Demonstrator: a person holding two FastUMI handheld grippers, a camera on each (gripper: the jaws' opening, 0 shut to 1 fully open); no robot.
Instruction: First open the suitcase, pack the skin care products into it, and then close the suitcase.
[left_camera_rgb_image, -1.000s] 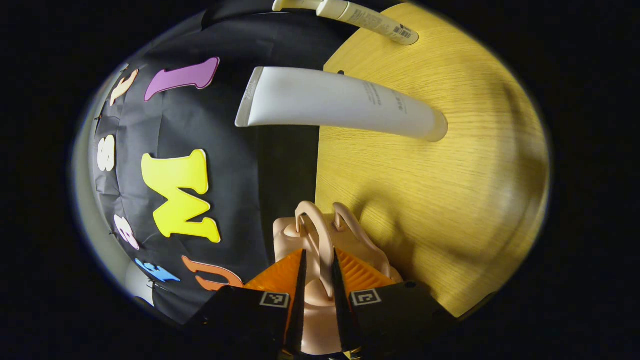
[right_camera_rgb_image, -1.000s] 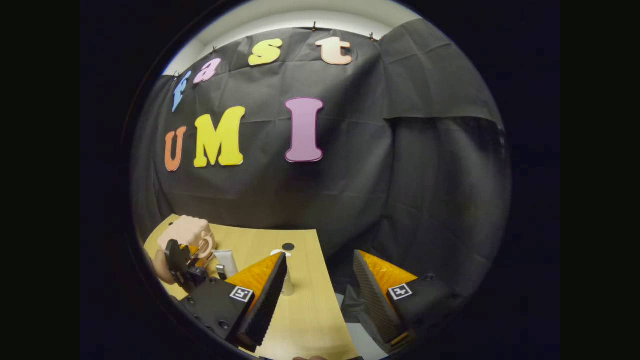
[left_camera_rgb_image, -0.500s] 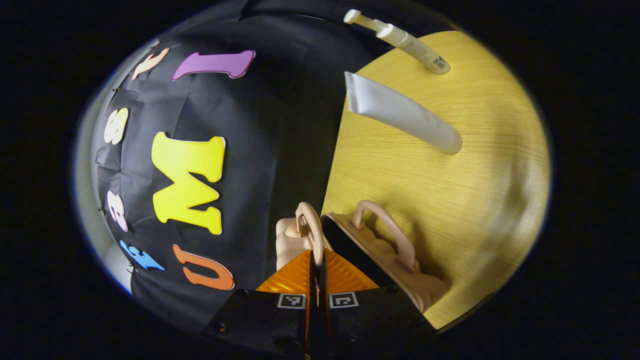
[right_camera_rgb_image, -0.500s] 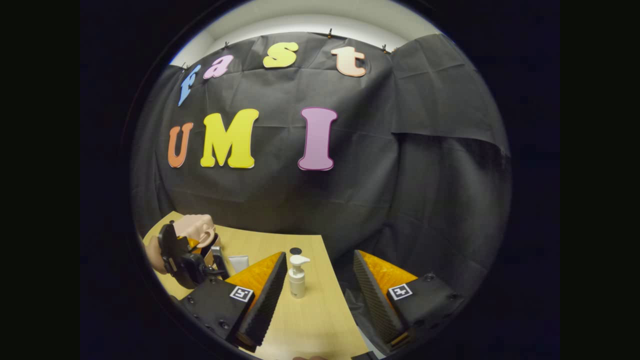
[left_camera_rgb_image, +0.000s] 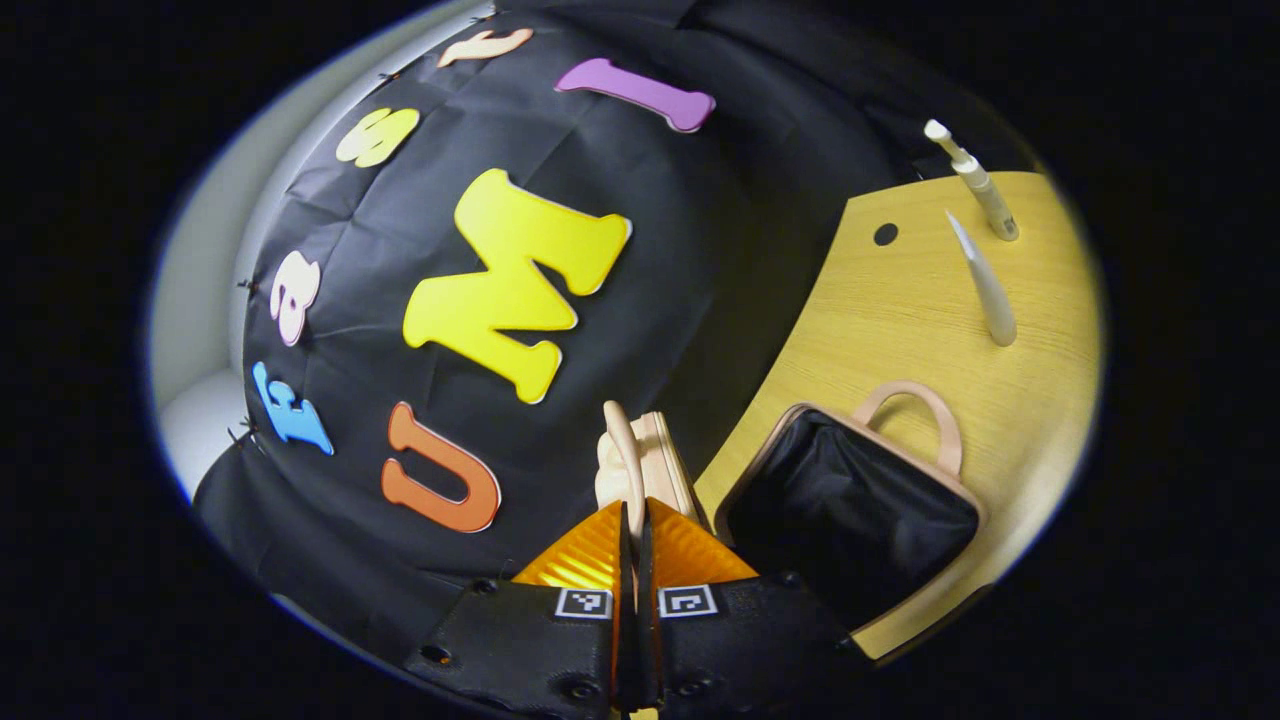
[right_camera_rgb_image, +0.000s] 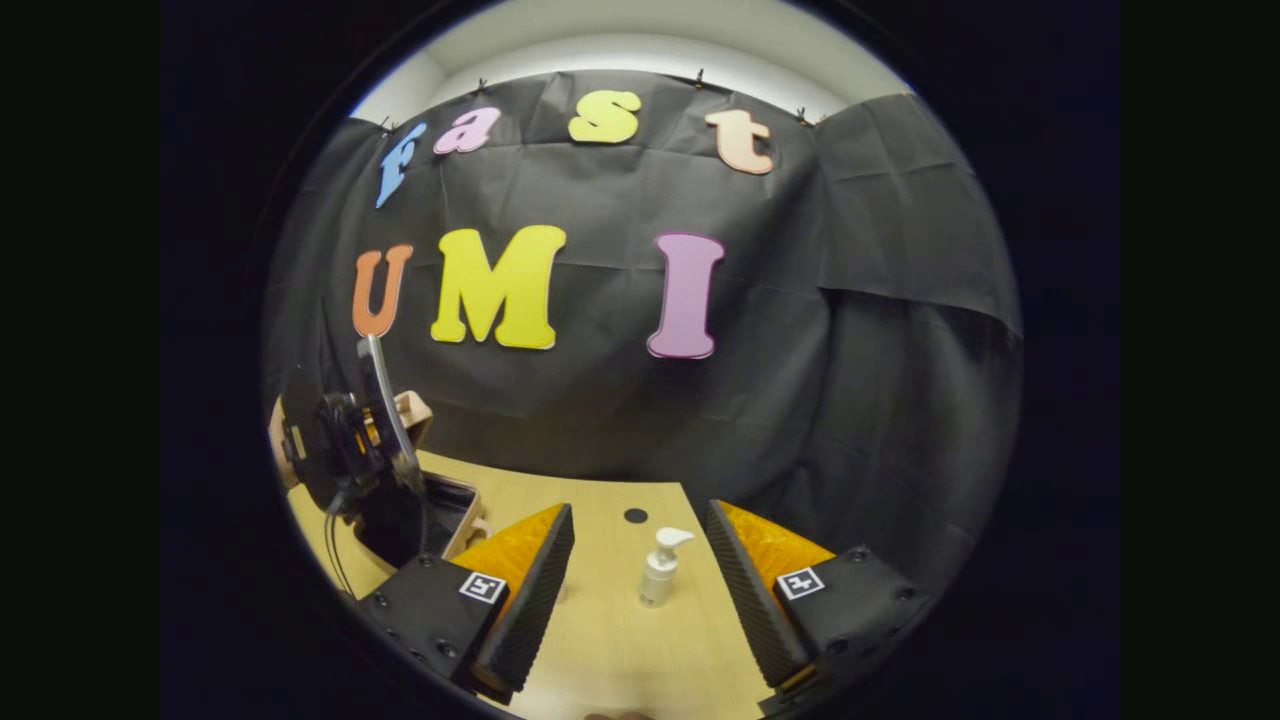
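Note:
A small peach suitcase (left_camera_rgb_image: 935, 415) lies open on the wooden table, its black lining (left_camera_rgb_image: 850, 515) showing. My left gripper (left_camera_rgb_image: 632, 512) is shut on the handle of the raised lid (left_camera_rgb_image: 622, 455), holding the lid upright. A white tube (left_camera_rgb_image: 987, 290) and a white pump bottle (left_camera_rgb_image: 978, 185) stand on the table beyond the case. In the right gripper view, my right gripper (right_camera_rgb_image: 637, 508) hangs open above the table with nothing between its fingers. The pump bottle (right_camera_rgb_image: 660, 568) stands ahead of it, and the left gripper (right_camera_rgb_image: 340, 450) holds the lid over the open suitcase (right_camera_rgb_image: 455, 500) at left.
The wooden table (right_camera_rgb_image: 600, 640) has a small round hole (left_camera_rgb_image: 885, 234) near its back edge. The black cloth wall rises just behind the table. The table's right edge (right_camera_rgb_image: 725, 620) runs close to the pump bottle.
My left gripper has lifted the lid by its handle and the suitcase has swung wide open. In the right gripper view the pump bottle now sits between the open fingers.

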